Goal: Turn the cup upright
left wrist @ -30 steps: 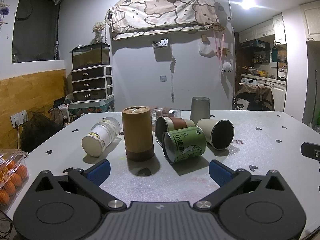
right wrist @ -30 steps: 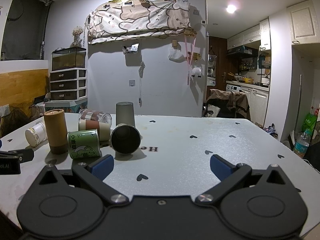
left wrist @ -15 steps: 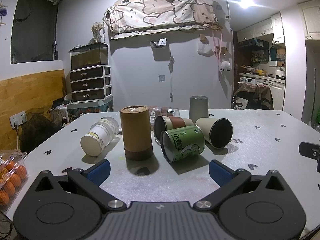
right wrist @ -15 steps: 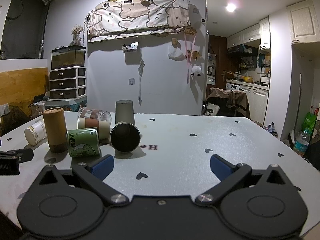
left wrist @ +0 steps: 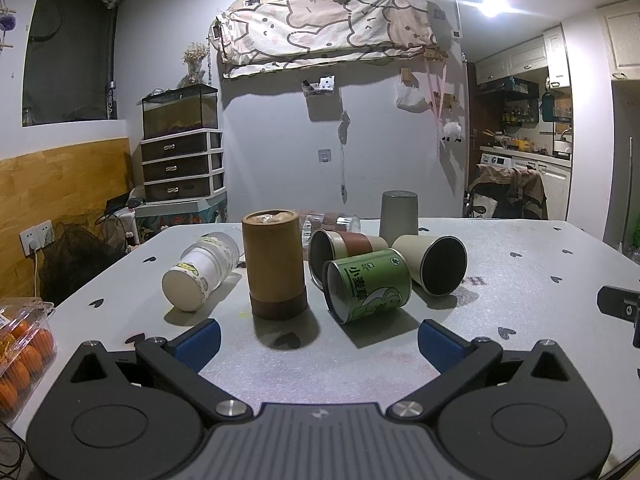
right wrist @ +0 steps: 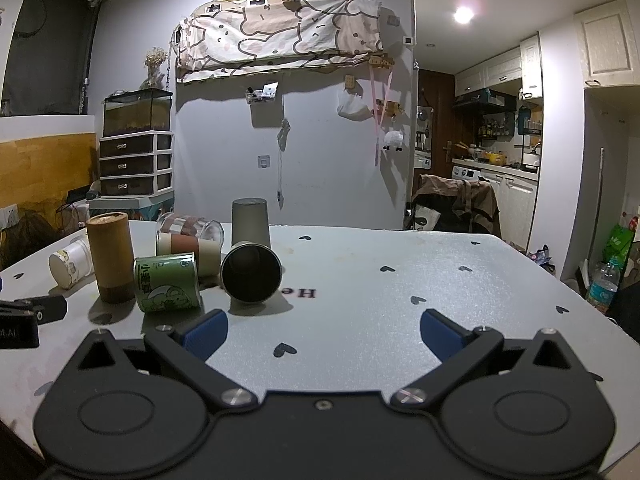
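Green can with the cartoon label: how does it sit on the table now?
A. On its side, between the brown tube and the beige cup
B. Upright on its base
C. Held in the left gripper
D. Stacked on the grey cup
A: the green can lies on its side, with the upright brown tube on one flank and the tipped beige cup on the other; both grippers are open and empty.

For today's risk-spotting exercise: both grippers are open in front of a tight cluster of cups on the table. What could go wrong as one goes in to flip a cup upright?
1. The green cup lies against the brown-banded cup and beside the beige cup; grabbing one may roll its neighbours.
2. The tall brown canister stands close by; the open left gripper could topple it.
3. The right gripper nears the same cluster, risking collision.
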Demonstrator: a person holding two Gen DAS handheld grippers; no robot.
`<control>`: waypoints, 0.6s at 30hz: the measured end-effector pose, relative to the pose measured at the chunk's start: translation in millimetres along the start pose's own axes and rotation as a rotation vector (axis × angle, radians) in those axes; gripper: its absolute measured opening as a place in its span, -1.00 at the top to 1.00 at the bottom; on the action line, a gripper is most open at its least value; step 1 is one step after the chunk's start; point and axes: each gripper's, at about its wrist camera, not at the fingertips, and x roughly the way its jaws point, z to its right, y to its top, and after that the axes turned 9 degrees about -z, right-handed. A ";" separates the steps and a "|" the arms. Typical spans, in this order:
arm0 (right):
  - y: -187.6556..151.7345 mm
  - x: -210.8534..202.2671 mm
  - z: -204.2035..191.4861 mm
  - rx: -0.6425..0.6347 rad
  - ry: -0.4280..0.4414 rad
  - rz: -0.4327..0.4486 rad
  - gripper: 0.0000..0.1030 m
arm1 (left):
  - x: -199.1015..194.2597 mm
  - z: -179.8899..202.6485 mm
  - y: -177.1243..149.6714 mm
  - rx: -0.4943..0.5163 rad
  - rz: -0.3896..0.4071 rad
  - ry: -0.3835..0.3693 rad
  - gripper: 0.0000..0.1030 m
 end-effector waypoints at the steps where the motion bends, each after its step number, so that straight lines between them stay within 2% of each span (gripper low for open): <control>1: -1.0 0.3 0.3 0.000 0.000 0.001 -1.00 | 0.0 0.0 0.0 0.000 0.000 0.000 -1.00; 18: 0.5 1.2 -2.4 -0.002 -0.001 -0.002 -1.00 | -0.1 -0.1 0.1 0.000 0.000 0.000 -1.00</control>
